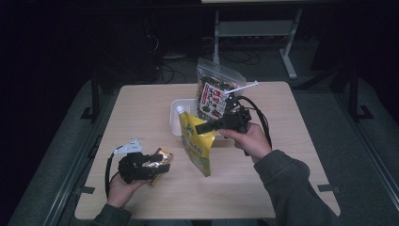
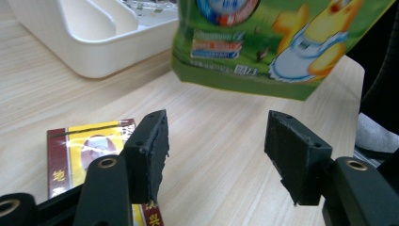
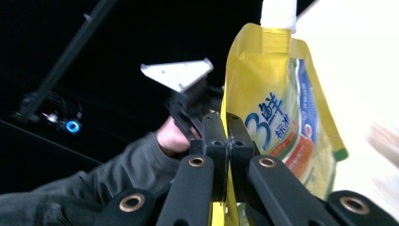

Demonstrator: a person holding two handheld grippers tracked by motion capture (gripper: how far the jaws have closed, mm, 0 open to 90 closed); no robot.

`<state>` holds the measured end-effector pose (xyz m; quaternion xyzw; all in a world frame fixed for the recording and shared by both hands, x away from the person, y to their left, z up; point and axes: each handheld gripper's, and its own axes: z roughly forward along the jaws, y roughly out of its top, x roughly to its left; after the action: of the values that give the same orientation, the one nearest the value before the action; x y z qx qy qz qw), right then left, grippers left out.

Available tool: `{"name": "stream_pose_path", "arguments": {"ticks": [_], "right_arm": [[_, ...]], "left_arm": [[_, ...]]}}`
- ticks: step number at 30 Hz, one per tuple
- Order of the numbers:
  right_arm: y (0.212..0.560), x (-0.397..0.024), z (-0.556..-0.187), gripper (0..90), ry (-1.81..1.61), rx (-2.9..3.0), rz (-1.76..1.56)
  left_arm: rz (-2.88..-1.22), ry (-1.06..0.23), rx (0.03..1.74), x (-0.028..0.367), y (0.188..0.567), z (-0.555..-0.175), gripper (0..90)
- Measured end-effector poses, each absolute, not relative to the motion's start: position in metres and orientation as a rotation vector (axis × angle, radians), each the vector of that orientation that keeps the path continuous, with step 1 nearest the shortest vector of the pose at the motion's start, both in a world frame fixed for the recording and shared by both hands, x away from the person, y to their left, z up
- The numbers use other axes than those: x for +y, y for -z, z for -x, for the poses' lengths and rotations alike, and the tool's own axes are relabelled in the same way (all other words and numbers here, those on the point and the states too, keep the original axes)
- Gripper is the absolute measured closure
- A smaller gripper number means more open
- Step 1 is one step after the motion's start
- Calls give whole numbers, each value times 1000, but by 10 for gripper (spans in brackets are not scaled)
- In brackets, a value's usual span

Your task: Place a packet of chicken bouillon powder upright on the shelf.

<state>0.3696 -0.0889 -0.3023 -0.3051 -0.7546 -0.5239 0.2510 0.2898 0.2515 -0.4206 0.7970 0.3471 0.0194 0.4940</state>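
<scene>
The right gripper (image 1: 203, 127) had its jaws clamped tight on the edge of a yellow-green spouted plastic pouch (image 1: 196, 145), which hung from them above the wooden table (image 1: 282, 141), just in front of a white divided plastic tray (image 1: 177, 113). Well off to its left, the left gripper (image 2: 214, 155) stood open and empty, jaws apart beside a flat red-and-yellow packet (image 2: 84, 146). With so thin a pinch, the hanging pouch could swing or slip out.
</scene>
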Motion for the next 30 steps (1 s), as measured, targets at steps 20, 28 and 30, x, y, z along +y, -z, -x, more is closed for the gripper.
{"name": "stream_pose_path", "arguments": {"ticks": [20, 28, 30], "right_arm": [[283, -63, -395, 890, 1700, -1951, 964], [284, -51, -413, 890, 1752, -1954, 1039], [285, -48, -416, 890, 1753, -1954, 1053]], "left_arm": [[-1895, -49, 897, 267, 423, -292, 337], [-1891, -39, 894, 268, 424, -293, 327], [-1894, -40, 892, 268, 424, -293, 326]]}}
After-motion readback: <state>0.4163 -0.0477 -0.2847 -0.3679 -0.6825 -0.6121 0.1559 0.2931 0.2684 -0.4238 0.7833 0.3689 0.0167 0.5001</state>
